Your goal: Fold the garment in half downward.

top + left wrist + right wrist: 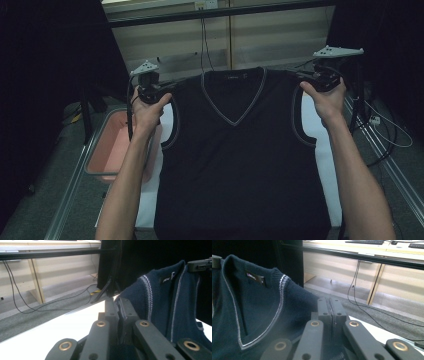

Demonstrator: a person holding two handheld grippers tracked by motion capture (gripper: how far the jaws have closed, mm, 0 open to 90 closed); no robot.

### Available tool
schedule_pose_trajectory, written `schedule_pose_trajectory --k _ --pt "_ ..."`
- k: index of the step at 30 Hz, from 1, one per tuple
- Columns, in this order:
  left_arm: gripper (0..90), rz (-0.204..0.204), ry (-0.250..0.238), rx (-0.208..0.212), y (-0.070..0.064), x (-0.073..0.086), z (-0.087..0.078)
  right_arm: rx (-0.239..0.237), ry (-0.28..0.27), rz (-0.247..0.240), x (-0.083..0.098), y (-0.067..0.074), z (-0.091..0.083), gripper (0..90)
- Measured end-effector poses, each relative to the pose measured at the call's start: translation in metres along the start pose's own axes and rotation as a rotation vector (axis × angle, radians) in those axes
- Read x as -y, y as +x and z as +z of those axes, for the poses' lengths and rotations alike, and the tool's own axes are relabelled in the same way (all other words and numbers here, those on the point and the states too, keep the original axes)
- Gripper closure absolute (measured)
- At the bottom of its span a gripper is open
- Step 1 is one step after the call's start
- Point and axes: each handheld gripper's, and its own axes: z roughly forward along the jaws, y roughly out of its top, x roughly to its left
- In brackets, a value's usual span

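A dark navy sleeveless V-neck sweater vest with pale trim hangs spread between my two hands above the white table. My left gripper is shut on the vest's left shoulder, and navy knit is pinched between its jaws. Over on the other shoulder my right gripper is shut the same way, with its jaws pressed together on the fabric. The vest's neck label faces the right gripper view. The vest's hem runs off the bottom of the high view.
A pink bin stands at the table's left edge. Black cables trail along the metal rail on the right. A dark bar and wooden furniture stand behind the table, with dark curtains on both sides.
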Motion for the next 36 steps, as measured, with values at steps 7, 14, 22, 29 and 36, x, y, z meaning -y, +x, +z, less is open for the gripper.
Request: schedule_pose_trajectory --k 7,14,22,29,36 --pt "86.2 0.024 -0.002 0.011 -0.013 0.007 -0.014 -0.010 -0.012 -0.014 0.007 0.012 -0.018 88.3" --pt "86.2 0.045 -0.005 0.022 -0.026 0.015 -0.030 -0.029 -0.033 -0.027 0.012 0.023 -0.035 88.3" --pt "86.2 0.061 -0.011 0.038 -0.043 0.029 -0.049 -0.049 -0.047 -0.062 0.021 0.041 -0.057 88.3" --pt "86.1 0.088 -0.015 0.052 -0.059 0.033 -0.068 -0.069 -0.068 -0.078 0.029 0.054 -0.079 88.2" --pt "86.1 0.107 -0.015 0.060 -0.075 0.044 -0.083 -0.077 -0.062 -0.103 0.038 0.067 -0.098 88.3"
